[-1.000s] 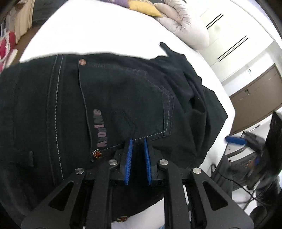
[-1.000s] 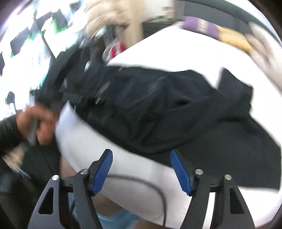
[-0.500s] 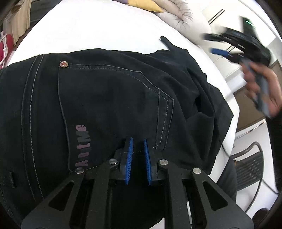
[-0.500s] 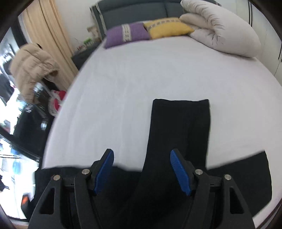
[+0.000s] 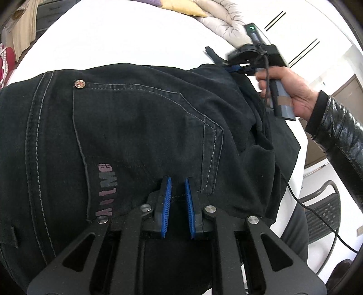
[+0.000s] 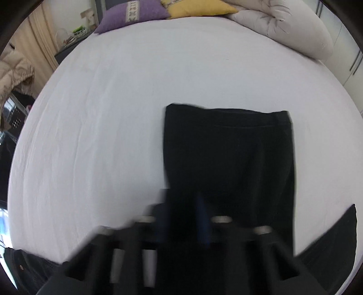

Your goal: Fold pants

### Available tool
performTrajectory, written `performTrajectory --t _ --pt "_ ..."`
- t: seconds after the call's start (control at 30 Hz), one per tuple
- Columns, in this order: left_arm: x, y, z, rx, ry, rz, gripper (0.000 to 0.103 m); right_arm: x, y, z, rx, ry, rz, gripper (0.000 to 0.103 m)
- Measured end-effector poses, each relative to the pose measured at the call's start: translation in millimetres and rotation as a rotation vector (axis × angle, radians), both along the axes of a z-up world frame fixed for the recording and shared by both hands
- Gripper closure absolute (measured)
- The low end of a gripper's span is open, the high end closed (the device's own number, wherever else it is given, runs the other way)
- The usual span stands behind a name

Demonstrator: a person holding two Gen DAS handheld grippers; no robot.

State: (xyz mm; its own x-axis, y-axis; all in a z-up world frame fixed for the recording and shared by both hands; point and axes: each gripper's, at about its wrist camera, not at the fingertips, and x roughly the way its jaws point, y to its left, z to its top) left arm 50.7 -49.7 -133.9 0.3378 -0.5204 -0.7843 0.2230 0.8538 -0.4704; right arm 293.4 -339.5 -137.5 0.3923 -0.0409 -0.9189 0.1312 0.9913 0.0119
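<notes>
Nearest in the left wrist view, the left gripper (image 5: 177, 195) is seen with its ribbed blue pads (image 5: 166, 204) drawn narrow, a fold of black denim pinched between them at the waistband end of the jeans (image 5: 136, 127). The denim is matte and heavy, with pale contrast stitching outlining a five-sided back pocket (image 5: 145, 136), a copper rivet (image 5: 79, 83) at its upper corner and faded pink lettering (image 5: 104, 188) along its side. The jeans are spread on a smooth white bed sheet (image 5: 118, 38). Farther off, the right gripper (image 5: 236, 68) is held by a bare hand (image 5: 288, 90) in a glossy black sleeve, at the far edge of the cloth; half a second ago it was higher and clear of the fabric.

In the right wrist view, the right gripper (image 6: 181, 217) is smeared by motion blur, so its opening cannot be told; half a second ago its pads stood wide apart. One pant leg (image 6: 229, 154) lies flat as a long rectangle with a straight hem, larger in view than before. Beyond it are a purple cushion (image 6: 133, 13), a yellow cushion (image 6: 199, 9) and a puffy off-white duvet (image 6: 283, 29).
</notes>
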Motion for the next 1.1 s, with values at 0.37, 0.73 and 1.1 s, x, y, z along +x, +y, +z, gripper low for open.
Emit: performTrajectory --t 0.37,0.73,1.1 --pt "0.0 -3.0 2.3 0.010 0.011 0.005 0.090 -189.5 -174.1 83.1 0.319 -0.408 -0.400 0.098" --pt "4.9 -3.7 8.6 0.031 0.058 0.030 0.090 -335.7 -279.9 -16.4 0.802 -0.549 -0.820 0.020" --pt "3.9 -9.0 13.1 0.052 0.074 0.039 0.090 -281.6 -297.2 -18.6 0.823 -0.455 -0.755 0.040"
